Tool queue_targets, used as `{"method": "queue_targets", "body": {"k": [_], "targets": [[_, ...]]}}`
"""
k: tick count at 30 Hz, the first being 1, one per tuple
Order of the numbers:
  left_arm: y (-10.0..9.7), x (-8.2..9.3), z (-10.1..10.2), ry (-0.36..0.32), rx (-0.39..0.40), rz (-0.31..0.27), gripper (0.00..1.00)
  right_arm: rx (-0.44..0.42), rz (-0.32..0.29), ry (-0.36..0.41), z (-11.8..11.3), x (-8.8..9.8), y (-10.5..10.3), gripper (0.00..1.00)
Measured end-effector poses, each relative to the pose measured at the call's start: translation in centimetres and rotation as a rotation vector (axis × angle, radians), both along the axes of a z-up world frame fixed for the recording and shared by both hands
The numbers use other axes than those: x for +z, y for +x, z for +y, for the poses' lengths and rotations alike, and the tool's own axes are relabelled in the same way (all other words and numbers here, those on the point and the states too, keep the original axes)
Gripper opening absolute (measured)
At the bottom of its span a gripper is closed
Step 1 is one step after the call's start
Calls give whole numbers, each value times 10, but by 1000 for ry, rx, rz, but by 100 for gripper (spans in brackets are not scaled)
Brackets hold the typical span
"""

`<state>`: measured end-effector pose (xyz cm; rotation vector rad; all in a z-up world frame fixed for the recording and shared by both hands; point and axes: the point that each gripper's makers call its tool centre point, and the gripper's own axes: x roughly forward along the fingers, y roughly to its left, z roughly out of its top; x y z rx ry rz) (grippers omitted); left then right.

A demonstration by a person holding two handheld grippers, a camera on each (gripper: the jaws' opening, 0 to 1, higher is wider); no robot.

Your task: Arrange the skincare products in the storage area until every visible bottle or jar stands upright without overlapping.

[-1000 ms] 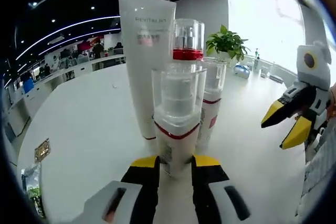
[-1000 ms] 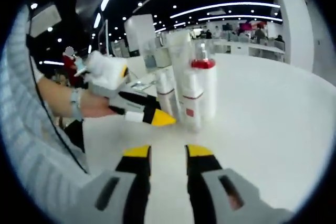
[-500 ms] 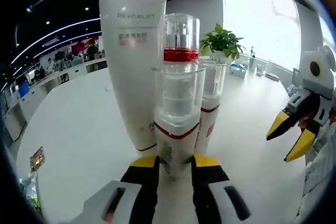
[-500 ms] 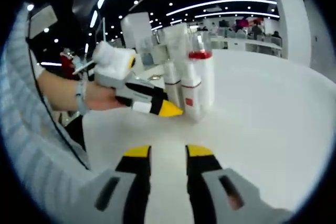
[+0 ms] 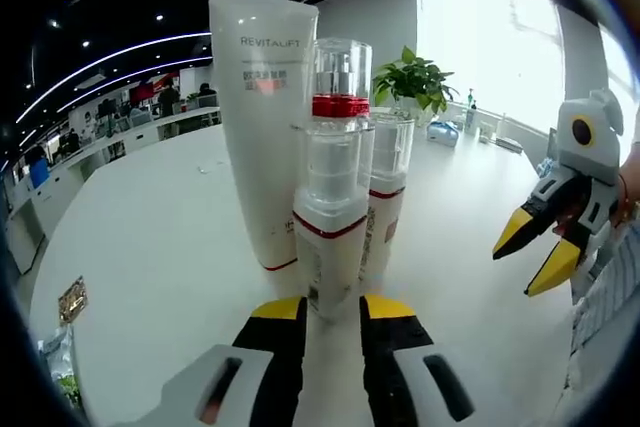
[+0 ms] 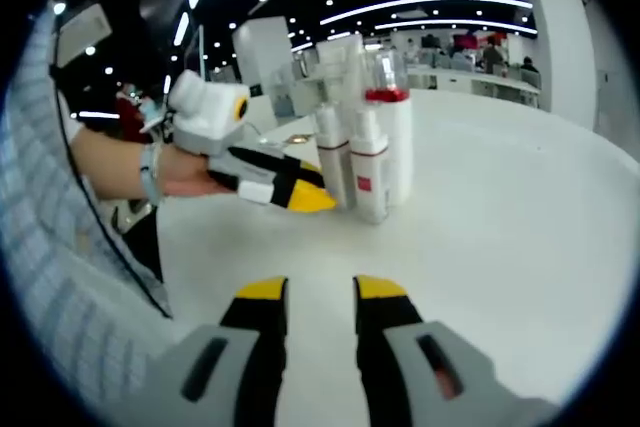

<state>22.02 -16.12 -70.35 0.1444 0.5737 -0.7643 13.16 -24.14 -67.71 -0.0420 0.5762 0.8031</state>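
Bottles [image 5: 335, 207] stand upright, caps up, before left hand-held gripper's [image 5: 332, 309] parted, unloaded jaws.

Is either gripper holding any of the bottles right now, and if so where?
Neither. The left gripper is open just short of the front pump bottle; the right gripper is open over bare table.
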Motion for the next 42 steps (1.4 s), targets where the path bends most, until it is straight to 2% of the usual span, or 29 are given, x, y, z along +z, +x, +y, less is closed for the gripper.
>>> {"method": "queue_targets", "body": {"k": [15, 23, 30, 35, 39, 42], "targets": [[6, 1, -7, -7, 52, -7, 19, 1, 4, -14, -3, -3, -1, 24], [4, 3, -2, -26, 80, 11, 20, 2, 6, -9, -4, -3, -2, 24], [-5, 17, 16, -28, 130, 6, 20, 4, 9, 17, 0, -3, 1, 24], [-15, 37, 31, -54, 176, -23, 21, 32, -2, 30, 9, 0, 3, 24], [-24, 51, 49, -32, 213, -66, 21, 71, -4, 14, 16, -1, 3, 24], [-32, 64, 67, -16, 243, -98, 21, 96, -18, 31, 25, 8, 10, 24]]}}
